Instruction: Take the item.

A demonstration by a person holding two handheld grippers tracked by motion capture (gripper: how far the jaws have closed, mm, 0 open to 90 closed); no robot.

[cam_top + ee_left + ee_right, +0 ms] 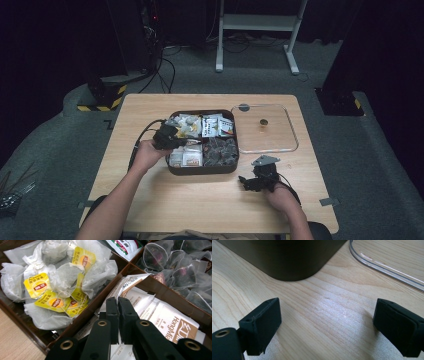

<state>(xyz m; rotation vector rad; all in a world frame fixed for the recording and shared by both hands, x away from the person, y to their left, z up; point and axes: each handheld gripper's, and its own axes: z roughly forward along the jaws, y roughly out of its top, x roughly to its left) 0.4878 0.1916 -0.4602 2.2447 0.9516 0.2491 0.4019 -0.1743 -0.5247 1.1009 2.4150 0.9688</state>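
Sachets [160,315] (teabags [57,287] beside) under the closed left gripper [118,302].

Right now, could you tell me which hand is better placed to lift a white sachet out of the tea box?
Left. The left gripper sits shut over the white sachets inside the tea box; the right gripper rests open on the table outside it.
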